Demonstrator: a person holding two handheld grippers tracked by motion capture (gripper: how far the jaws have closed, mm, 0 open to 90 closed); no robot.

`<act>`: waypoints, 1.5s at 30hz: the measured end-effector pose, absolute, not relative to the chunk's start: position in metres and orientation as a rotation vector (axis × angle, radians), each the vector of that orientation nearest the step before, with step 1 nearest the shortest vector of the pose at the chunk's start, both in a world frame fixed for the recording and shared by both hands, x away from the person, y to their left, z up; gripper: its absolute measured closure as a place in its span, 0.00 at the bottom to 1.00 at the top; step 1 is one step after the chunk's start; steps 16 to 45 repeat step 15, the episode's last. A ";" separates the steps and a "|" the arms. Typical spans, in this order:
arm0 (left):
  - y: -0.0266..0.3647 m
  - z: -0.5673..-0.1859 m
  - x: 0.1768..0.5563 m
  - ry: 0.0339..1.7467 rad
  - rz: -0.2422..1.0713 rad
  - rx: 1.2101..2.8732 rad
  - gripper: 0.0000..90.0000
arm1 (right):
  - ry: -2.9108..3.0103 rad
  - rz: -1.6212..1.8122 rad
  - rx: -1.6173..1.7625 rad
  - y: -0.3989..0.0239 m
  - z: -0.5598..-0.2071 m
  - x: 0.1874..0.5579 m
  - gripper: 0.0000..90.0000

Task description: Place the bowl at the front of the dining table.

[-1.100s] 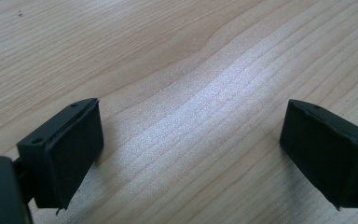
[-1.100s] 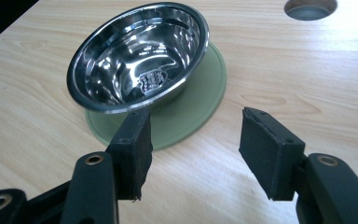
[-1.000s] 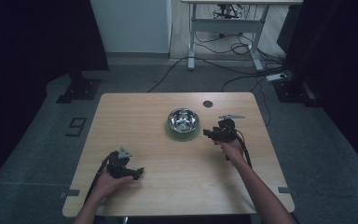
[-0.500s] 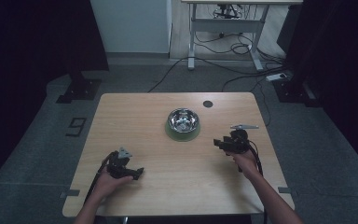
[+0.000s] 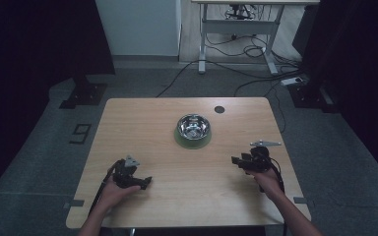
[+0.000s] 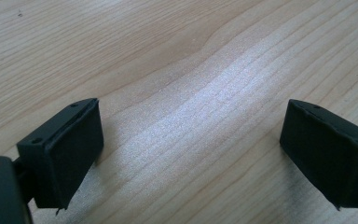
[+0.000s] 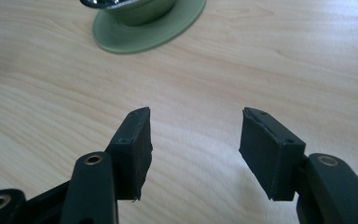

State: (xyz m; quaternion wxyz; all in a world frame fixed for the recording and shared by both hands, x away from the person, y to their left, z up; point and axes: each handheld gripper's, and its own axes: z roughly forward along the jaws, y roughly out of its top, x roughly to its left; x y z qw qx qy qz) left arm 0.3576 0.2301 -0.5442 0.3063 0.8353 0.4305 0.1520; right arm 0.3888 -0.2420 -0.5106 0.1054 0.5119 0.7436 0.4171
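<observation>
Meanwhile right gripper (image 5: 237, 161) had drawn back from bowl (image 5: 193, 130) toward surface's (image 5: 142, 123) near edge, jaws spread, empty. Bowl sat ahead-left of it, well apart. Left gripper (image 5: 146, 181) unmoved, spread, empty. Judged: bowl released, retreat underway.

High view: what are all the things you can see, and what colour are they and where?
bowl: one, shiny metal on a green base, middle of the table toward the far edge
round hole cover: one, dark, near the table's far edge
table: one, light wood, centre of the floor
desk frame: one, white, behind the table with cables under it
left tongs: one, black, open, empty, near left
right tongs: one, black, open, empty, near right
hands: two, bottom edge
</observation>
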 end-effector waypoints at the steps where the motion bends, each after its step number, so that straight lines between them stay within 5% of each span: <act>1: 0.230 -0.544 0.358 1.139 0.402 2.210 0.07 | 2.196 1.222 1.512 -0.243 -0.512 0.387 0.48; 45: 0.230 -0.544 0.358 1.138 0.402 2.211 0.07 | 2.233 1.172 1.491 -0.241 -0.526 0.384 0.43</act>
